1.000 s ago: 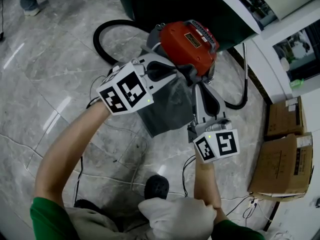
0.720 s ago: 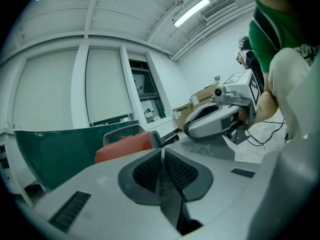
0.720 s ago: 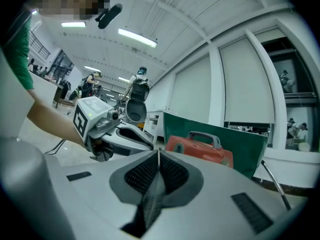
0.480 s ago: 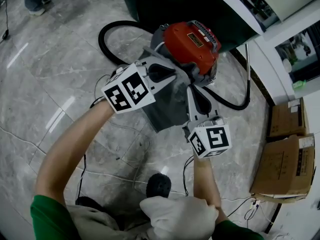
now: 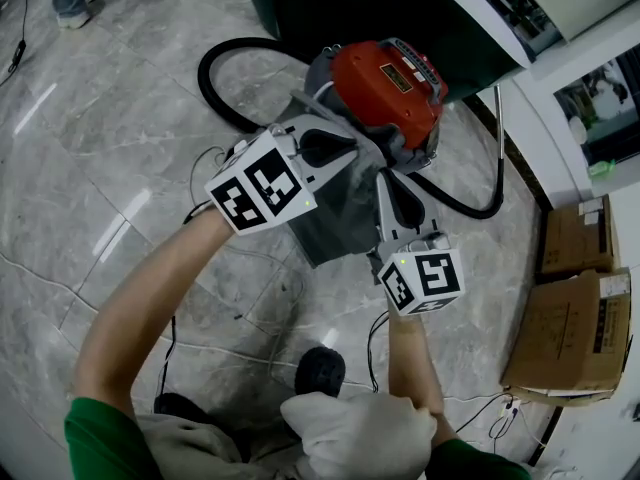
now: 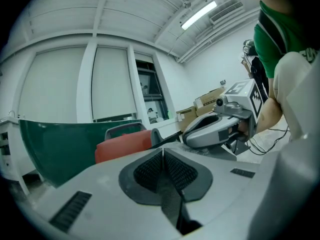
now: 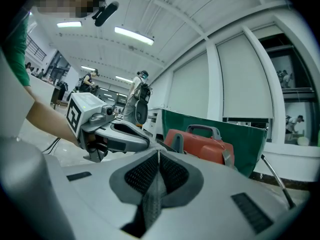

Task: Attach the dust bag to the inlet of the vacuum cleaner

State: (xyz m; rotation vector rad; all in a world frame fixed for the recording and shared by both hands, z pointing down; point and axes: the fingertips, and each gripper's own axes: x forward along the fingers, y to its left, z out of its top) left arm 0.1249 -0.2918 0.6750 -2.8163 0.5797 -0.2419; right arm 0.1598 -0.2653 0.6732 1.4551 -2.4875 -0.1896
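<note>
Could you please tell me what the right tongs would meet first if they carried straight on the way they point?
Most likely the red vacuum cleaner: it sits straight ahead of the tips of the right tongs, which are shut on the grey dust bag. How close is hard to judge.

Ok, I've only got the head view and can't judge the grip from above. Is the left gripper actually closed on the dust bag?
Observer: Yes. The left gripper view shows the left gripper with its jaws together and a thin fold of the grey dust bag pinched between them.
Operator: And the right one?
Observer: Same in its own view: the right gripper is shut on a fold of the bag.
</note>
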